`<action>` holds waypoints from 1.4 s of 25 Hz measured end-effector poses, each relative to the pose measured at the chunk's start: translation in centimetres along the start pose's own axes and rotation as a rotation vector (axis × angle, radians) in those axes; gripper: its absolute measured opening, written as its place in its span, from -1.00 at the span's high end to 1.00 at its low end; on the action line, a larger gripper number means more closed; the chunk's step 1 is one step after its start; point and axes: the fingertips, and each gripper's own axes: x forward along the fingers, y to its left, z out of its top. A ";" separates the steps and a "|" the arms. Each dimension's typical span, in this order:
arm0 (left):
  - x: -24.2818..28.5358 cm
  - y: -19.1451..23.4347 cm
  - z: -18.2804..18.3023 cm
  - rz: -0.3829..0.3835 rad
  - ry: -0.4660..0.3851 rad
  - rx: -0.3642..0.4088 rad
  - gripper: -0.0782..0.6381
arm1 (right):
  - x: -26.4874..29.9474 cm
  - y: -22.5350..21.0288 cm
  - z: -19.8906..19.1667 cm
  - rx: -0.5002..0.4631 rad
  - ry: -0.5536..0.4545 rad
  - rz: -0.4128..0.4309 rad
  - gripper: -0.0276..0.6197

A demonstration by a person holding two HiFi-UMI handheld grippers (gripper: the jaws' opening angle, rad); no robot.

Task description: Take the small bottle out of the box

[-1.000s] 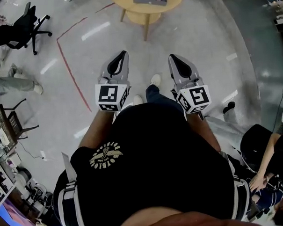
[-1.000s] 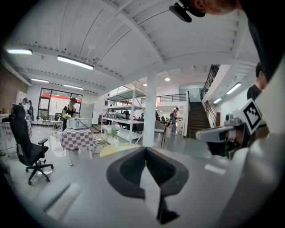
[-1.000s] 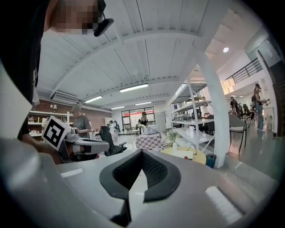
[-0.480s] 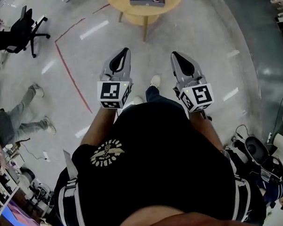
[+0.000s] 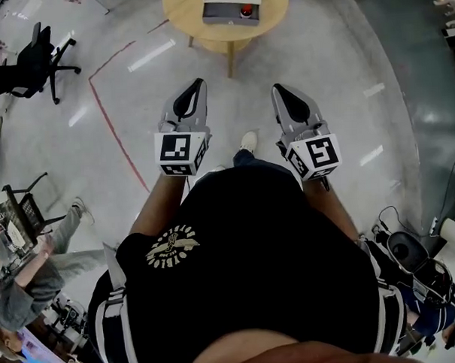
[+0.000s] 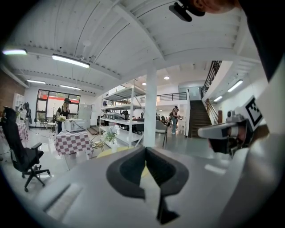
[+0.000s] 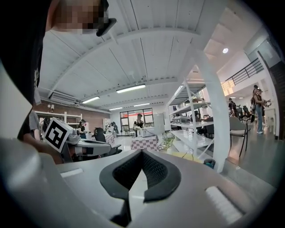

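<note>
- While I stand short of the round bench [image 5: 181,15], both tools are carried level ahead of the body, over the floor [image 5: 344,97]. I judge that to be a carrying pose.
- The grey box [image 5: 231,2] with its red button [image 5: 245,11] sits on that bench, well apart from both tools. I can't see inside it, so the small bottle is out of sight, presumably in there.
- The left gripper [image 5: 200,83] has its jaws closed on nothing.
- The right gripper [image 5: 277,89] has its jaws closed and empty too.
</note>
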 end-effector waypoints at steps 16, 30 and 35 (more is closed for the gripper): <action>10.1 -1.4 3.8 0.033 -0.021 -0.007 0.78 | 4.5 -10.0 3.5 -0.029 -0.014 0.041 0.90; 12.6 -3.8 3.4 0.089 0.005 0.007 0.78 | 5.3 -13.6 2.2 -0.009 -0.005 0.132 0.90; 11.6 -3.8 4.4 0.109 -0.013 0.011 0.78 | 5.0 -13.0 2.5 -0.006 -0.010 0.153 0.90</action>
